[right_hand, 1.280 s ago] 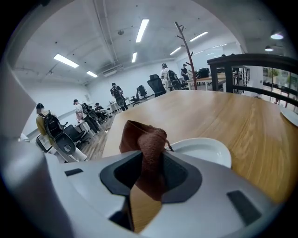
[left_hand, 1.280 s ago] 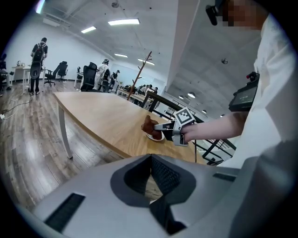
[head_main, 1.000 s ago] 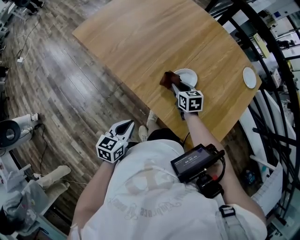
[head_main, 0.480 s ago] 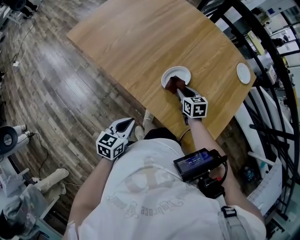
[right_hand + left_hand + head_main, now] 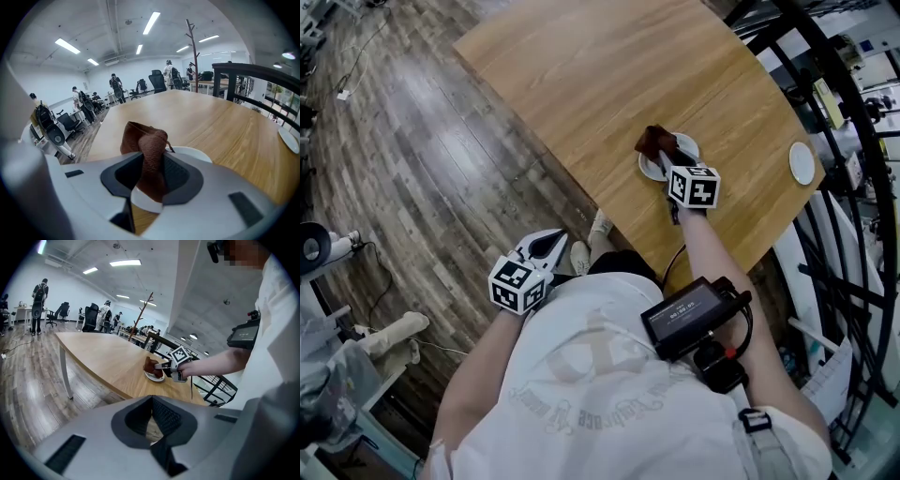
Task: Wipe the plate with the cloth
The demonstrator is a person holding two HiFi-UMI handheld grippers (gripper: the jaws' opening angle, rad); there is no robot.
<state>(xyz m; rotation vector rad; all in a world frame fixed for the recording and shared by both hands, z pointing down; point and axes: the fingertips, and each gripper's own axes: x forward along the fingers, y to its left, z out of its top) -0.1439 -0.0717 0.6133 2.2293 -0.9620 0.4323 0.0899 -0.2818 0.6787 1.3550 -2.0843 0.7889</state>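
Note:
A small white plate point(image 5: 683, 149) lies on the wooden table point(image 5: 581, 75) near its right front edge. A brown cloth point(image 5: 654, 141) is bunched over the plate's left rim, and my right gripper point(image 5: 667, 156) is shut on it. In the right gripper view the cloth point(image 5: 149, 154) stands pinched between the jaws, with the plate point(image 5: 194, 153) just behind. My left gripper point(image 5: 546, 248) hangs off the table over the floor, jaws closed on nothing. The left gripper view shows the plate point(image 5: 154, 376), the cloth point(image 5: 151, 366) and the right gripper point(image 5: 161, 367) far off.
A second small white plate point(image 5: 802, 162) lies at the table's right edge. Black metal railings point(image 5: 853, 216) run along the right. Wood floor point(image 5: 422, 159) lies left of the table. Office chairs and several people point(image 5: 115, 86) stand far behind.
My right gripper has swept the cloth from the plate's middle over to its left rim; a second ago it was left of the plate. The left gripper stays put.

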